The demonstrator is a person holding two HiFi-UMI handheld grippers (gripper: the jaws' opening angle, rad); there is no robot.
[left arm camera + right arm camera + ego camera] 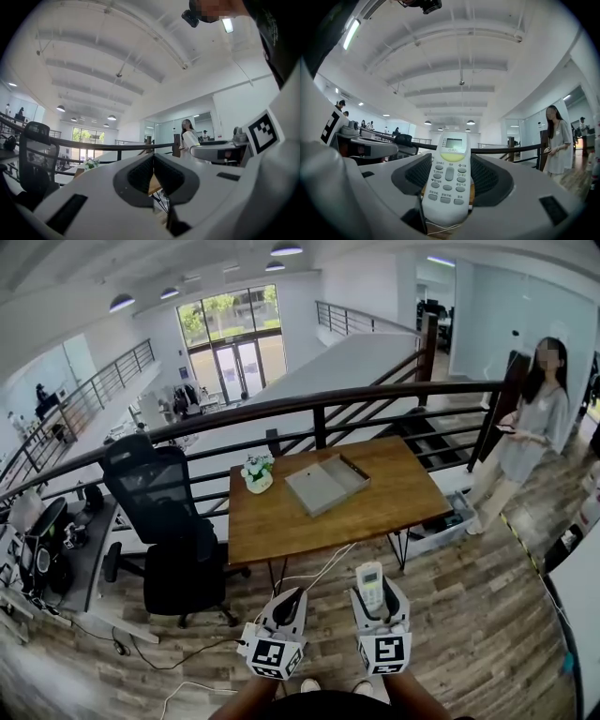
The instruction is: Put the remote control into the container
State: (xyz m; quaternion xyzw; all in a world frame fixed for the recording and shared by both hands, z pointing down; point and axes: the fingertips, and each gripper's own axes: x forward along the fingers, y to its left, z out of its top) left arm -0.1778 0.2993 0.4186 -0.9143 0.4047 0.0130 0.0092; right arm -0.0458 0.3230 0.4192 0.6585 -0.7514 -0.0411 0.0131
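Observation:
A white remote control (pixel 448 174) with a small screen and grey buttons sits between the jaws of my right gripper (pixel 449 173), which is shut on it; it also shows as a white bar (pixel 370 585) at the bottom of the head view. My left gripper (pixel 289 607) is beside it, shut with nothing between its dark pads (pixel 140 174). The container (pixel 326 484) is a flat grey open box lying on the wooden table (pixel 281 521), well ahead of both grippers. Both grippers are held level over the floor in front of the table.
A white flower pot (pixel 257 474) stands on the table's left rear. A black office chair (pixel 169 521) is left of the table, a dark railing (pixel 319 409) behind it. A person (pixel 534 427) stands at the right. Cables (pixel 319 573) hang under the table.

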